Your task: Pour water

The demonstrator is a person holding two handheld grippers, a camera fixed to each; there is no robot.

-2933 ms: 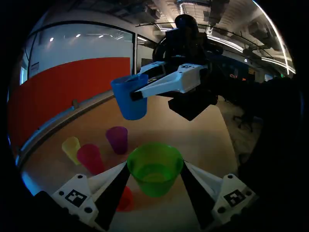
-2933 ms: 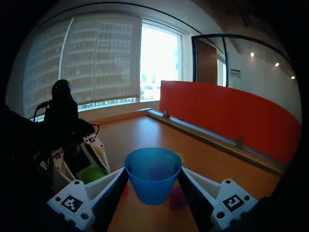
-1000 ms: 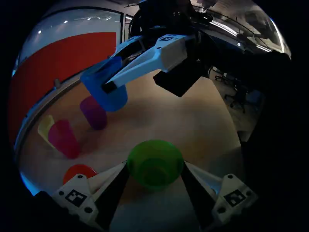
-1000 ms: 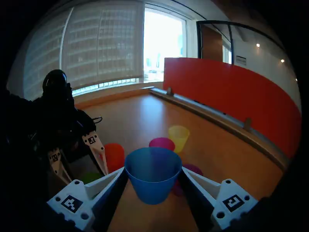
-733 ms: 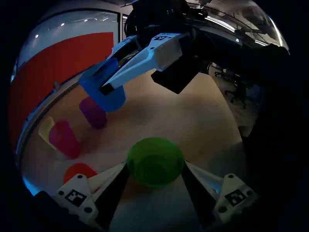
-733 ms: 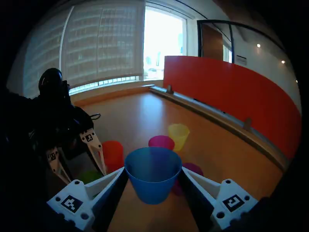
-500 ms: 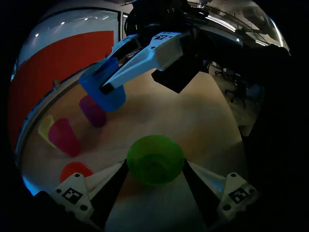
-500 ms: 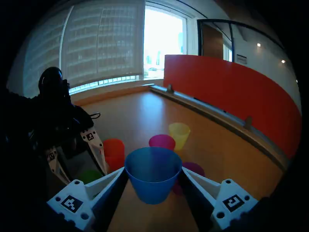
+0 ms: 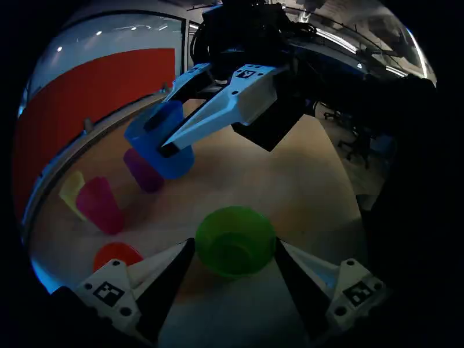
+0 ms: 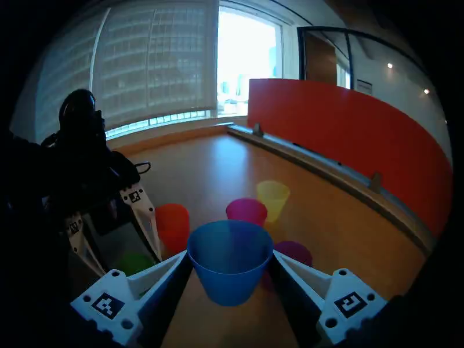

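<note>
Two light, thin-walled cups probably wanted gentle mid-wall holds: the right claw point(image 10: 230, 256) clamped the blue cup point(image 10: 229, 284), while the left claw point(image 9: 233, 243) flanked the green cup point(image 9: 235, 258), its grip impossible to tell.

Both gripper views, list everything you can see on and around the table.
blue cup: one, blue, gripped in the right claw
green cup: one, green, between the left claw's fingers
purple cup: one, purple, on the table
pink cup: one, magenta, beside the yellow cup
yellow cup: one, yellow, nearest the partition
red cup: one, red-orange, near the left claw
table: one, wood
partition: one, red, along the table's edge
window: one, bright, beyond the table
left claw: one, white
right claw: one, white
</note>
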